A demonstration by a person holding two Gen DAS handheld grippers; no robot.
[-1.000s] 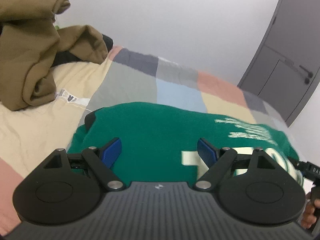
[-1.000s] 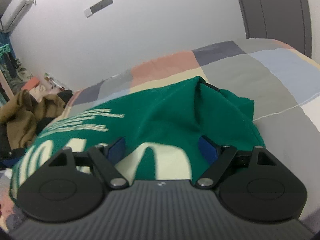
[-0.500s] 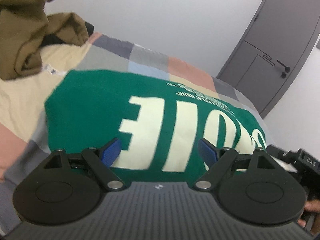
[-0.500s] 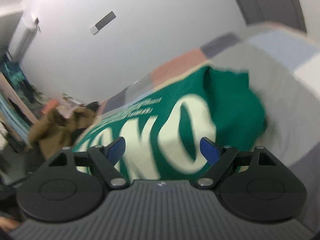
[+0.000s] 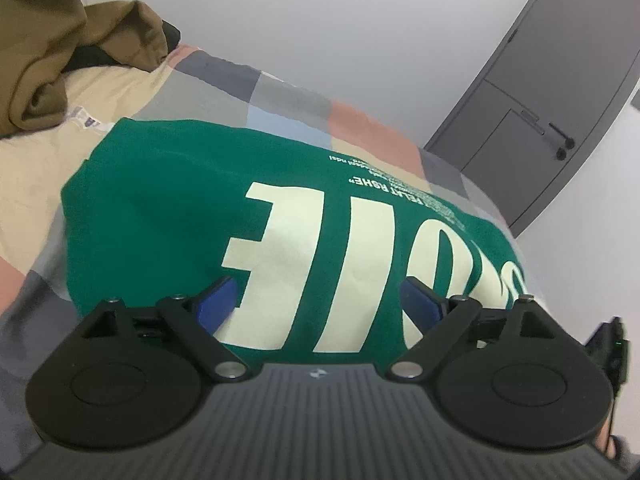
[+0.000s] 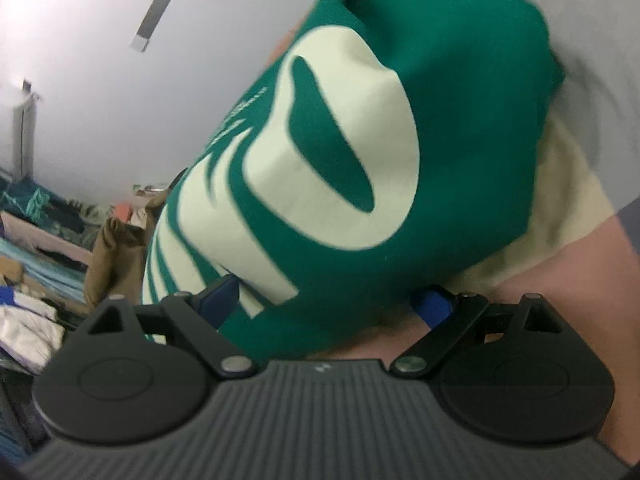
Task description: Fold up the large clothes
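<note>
Ahead of the left gripper [image 5: 320,300] and right gripper [image 6: 330,302], the green sweatshirt [image 5: 248,216] lies folded on the patchwork bed [image 5: 280,100]; jaws just widened, gaping, gripping nothing; the brown garment [image 5: 48,56] beyond seems unfolded

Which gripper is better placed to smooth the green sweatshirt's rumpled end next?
Likely right gripper: it sits at the bunched end of the green sweatshirt. Left gripper faces its flat part.

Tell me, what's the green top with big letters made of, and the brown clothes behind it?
Green top: looks like soft knit cotton, matte, with rounded folds; its cream letters look printed on. Brown clothes: probably thicker fleecy fabric, matte, bunched in heavy folds. Neither can be told for sure.
</note>
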